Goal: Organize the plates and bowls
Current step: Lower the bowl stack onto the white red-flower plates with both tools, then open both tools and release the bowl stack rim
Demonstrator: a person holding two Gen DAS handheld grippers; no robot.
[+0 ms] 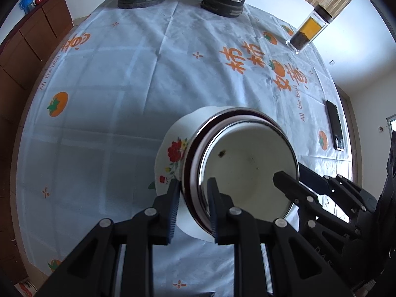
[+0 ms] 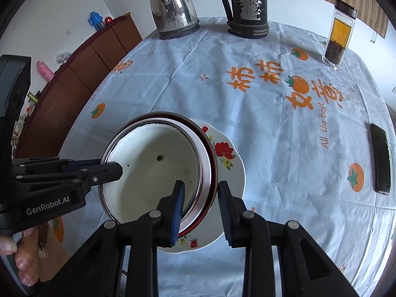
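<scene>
Tablecloth (image 2: 188, 79), pale blue with orange fruit prints, covers a round table; a wooden cabinet (image 2: 81, 74) stands along the wall beyond its left edge. Along the far edge stand a steel kettle (image 2: 173, 10), a dark flask (image 2: 247, 5) and a glass jar (image 2: 339, 37); a phone (image 2: 381, 158) lies near the right edge.

Flowered plate (image 2: 230, 163) sits near the front edge of the table. The nested bowls (image 2: 153, 168), a white enamel bowl inside steel-rimmed ones, are over it, tilted, rim raised toward the cameras.

Left gripper (image 1: 193, 198) pinches the bowls' left rim, one finger inside and one outside. Right gripper (image 2: 200, 198) straddles the right rim likewise; its outer pad appears slightly off the wall, so full contact cannot be confirmed. Both tools point steeply downward.

Judgement: the bowls lie directly between the two tools, equally near each hand, so the coming move likely levels the stack down onto the plate.
</scene>
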